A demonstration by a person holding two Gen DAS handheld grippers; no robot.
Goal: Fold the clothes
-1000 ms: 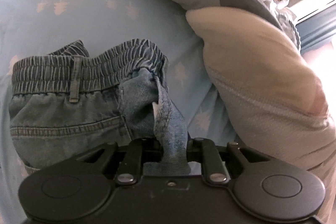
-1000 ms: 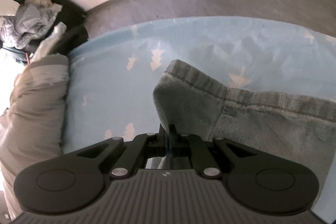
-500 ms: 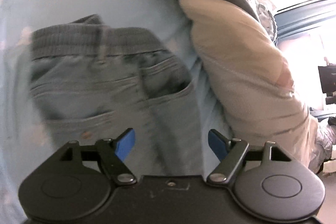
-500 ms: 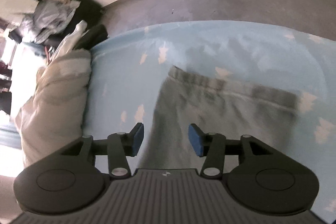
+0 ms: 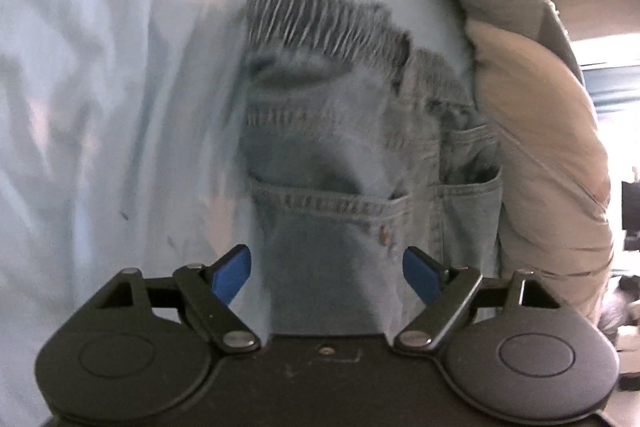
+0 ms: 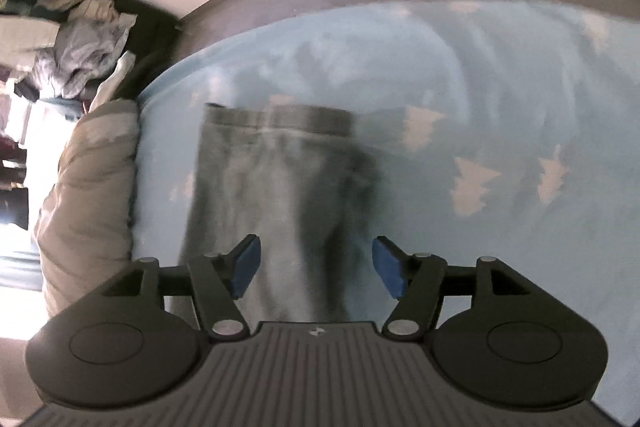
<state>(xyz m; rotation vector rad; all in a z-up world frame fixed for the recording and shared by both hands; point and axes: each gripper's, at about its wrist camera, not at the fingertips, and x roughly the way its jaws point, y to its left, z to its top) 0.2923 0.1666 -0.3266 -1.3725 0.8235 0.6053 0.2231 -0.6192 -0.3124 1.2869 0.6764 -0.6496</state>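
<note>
Blue-padded left tool (image 5: 327, 277) and right tool (image 6: 316, 267): both opening, nothing gripped. Beyond, denim jeans (image 5: 352, 163) flat on bed (image 5: 100, 87), waistband far, beside pillow (image 5: 540, 155). Probably between folds, though blurred; next, regrip an edge and carry across.

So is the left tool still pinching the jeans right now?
No, the left tool has its blue pads apart and opening, and the jeans lie flat on the light blue sheet, untouched by either pad.
</note>
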